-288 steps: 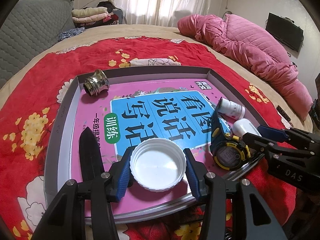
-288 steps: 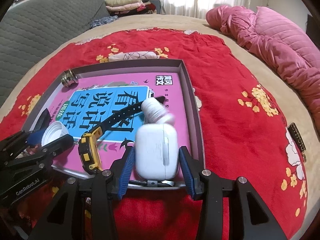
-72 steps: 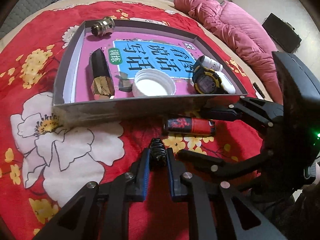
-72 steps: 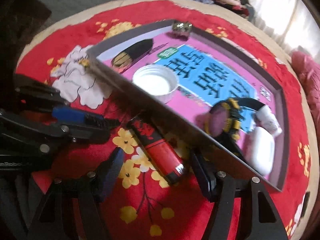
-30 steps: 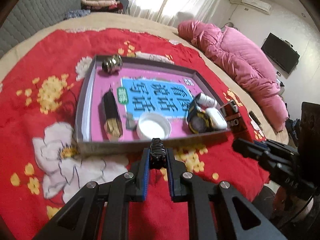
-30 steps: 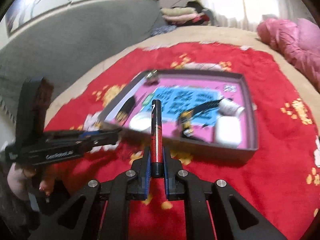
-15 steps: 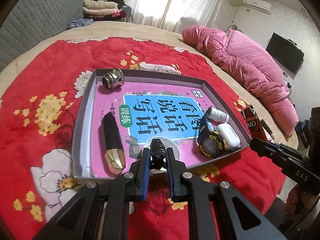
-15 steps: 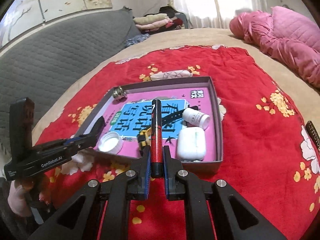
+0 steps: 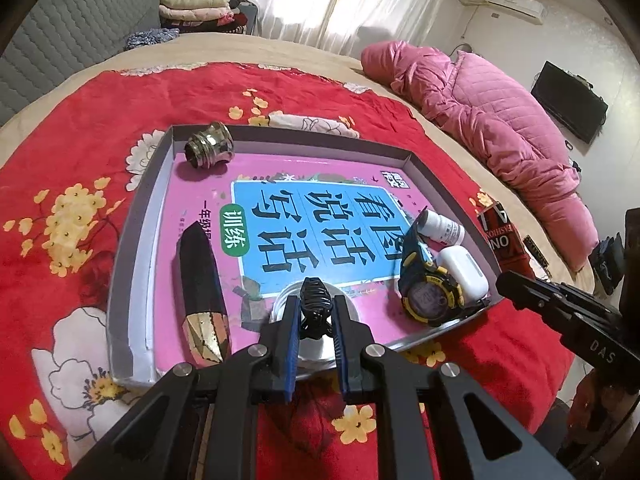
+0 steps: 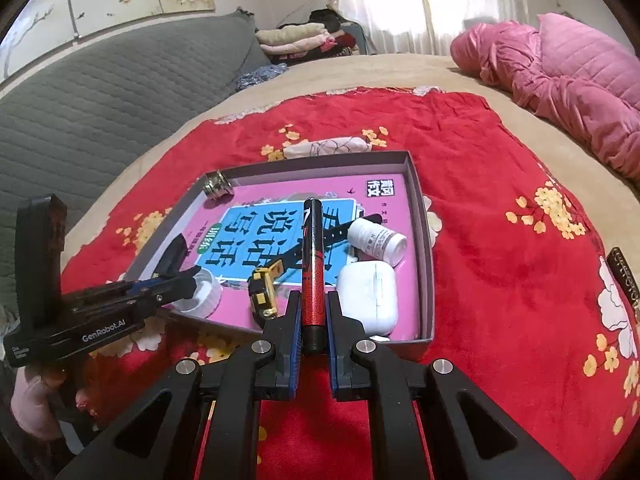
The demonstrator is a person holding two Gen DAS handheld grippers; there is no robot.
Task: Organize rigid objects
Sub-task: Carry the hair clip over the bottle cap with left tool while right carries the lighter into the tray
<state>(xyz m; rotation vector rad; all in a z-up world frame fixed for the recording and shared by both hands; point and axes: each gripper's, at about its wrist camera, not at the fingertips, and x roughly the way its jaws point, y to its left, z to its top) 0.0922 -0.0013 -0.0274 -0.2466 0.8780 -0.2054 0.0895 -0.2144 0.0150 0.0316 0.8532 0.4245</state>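
Note:
A grey shallow tray (image 9: pixel 138 216) lined with a pink book lies on the red blanket. It holds a metal fitting (image 9: pixel 209 145), a black and gold tube (image 9: pixel 202 292), a white cap (image 10: pixel 204 292), a yellow and black watch (image 9: pixel 430 292), a white earbud case (image 9: pixel 464 270) and a small white bottle (image 9: pixel 442 230). My left gripper (image 9: pixel 315 304) is shut on a black hair clip (image 9: pixel 316 308) over the tray's near edge, above the cap. My right gripper (image 10: pixel 313 298) is shut on a red and black tube (image 10: pixel 312 256), held above the watch and case.
The red flowered blanket (image 10: pixel 500 208) covers a beige bed. A pink quilted jacket (image 9: pixel 480 108) lies at the far right, and a grey padded sofa back (image 10: pixel 100 100) with folded clothes (image 10: pixel 300 38) is at the left. A dark label strip (image 10: pixel 626 276) lies on the blanket's right.
Both grippers have come forward toward the tray, which looks nearer and larger. The hair clip now hangs over the tray's near edge. Each gripper keeps its hold.

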